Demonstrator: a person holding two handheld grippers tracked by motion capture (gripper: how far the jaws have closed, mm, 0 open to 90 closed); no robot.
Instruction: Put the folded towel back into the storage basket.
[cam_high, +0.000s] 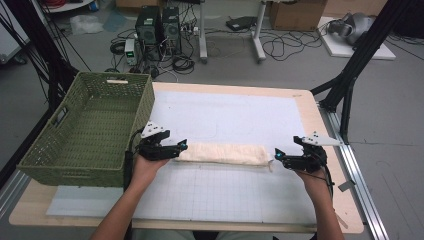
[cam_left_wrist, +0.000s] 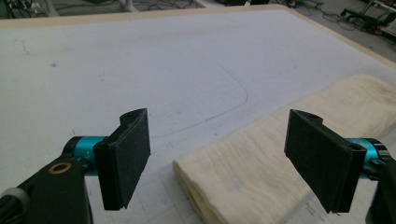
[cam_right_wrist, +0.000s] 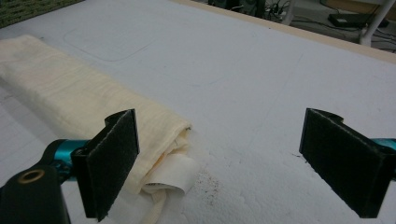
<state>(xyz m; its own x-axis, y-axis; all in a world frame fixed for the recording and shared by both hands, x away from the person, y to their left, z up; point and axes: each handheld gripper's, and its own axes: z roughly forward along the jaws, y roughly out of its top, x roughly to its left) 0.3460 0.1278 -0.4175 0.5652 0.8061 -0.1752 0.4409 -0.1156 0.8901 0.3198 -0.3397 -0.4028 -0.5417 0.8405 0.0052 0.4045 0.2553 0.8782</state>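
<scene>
The folded cream towel (cam_high: 223, 153) lies lengthwise mid-table, right of the green basket (cam_high: 85, 131). Left gripper (cam_high: 176, 147) and right gripper (cam_high: 278, 156) sit at opposite ends — jaws spread, empty — seemingly placed to pinch both ends together.

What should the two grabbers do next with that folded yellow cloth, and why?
Probably close both on the cloth's ends. The folded cloth lies flat, with the left gripper open around one end and the right gripper open beside the other, neither holding it.
</scene>
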